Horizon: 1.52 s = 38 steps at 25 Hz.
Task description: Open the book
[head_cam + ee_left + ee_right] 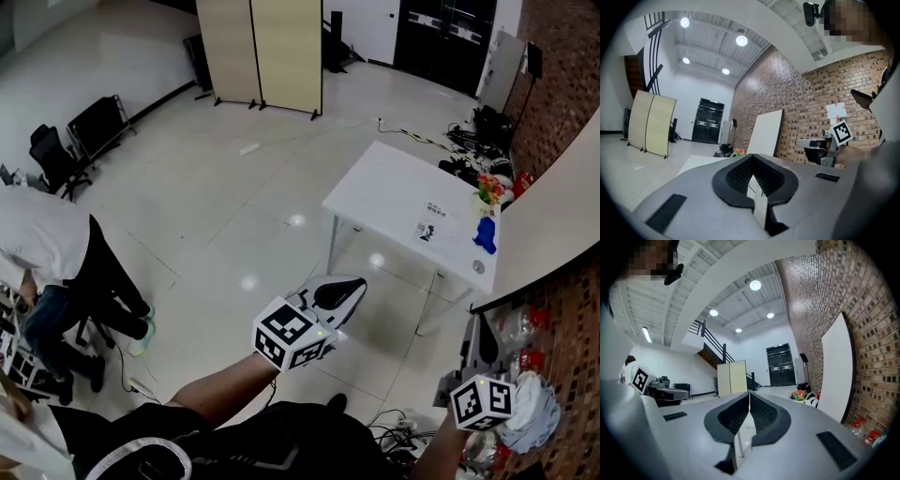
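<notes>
Book (432,229) lies shut on the white table (394,183). Left gripper (357,285) and right gripper (478,326) hang well short of the table, jaws together, empty. Closed jaws could push the book off.

Book (432,228) too small to tell if open; person (37,236) cut off.

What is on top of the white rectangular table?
A white printed booklet, a blue object, a colourful flower bunch and a small round item. Anything beneath them is covered.
</notes>
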Tool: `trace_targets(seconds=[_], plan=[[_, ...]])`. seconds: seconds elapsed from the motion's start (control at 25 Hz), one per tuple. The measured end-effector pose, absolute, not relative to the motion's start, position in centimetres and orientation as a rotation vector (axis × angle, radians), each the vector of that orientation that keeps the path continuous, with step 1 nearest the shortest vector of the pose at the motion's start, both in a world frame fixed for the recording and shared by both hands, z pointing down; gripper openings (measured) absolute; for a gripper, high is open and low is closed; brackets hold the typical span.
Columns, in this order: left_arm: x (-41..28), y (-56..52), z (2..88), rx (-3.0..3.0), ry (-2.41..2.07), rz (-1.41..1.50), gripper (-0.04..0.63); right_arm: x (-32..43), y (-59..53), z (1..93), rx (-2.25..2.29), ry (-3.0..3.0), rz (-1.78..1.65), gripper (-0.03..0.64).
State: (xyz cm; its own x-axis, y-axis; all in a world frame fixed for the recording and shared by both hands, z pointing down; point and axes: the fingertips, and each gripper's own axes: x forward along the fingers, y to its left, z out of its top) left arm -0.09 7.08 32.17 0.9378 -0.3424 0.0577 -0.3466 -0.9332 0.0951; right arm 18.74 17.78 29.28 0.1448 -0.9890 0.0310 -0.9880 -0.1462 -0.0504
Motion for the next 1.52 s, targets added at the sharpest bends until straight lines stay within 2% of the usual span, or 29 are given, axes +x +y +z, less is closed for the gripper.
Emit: trace_targets(seconds=[0.28,0.76,1.52], plan=[[7.0,3.0,31.8,2.993,-0.599,0.076,-0.005,25.5,13.5,29.4,-2.309,2.088,-0.082,0.002],[15.7,-5.7,33.3,2.983,-0.547,0.134,-0.005,32.7,4.7,31.7,-2.315,2.070,-0.158,0.003],[25.9,-25.3,34.6,2.988,-0.361,0.114,-0.005,40.8,-14.0,32.6,-2.469,1.960,-0.210,0.003]])
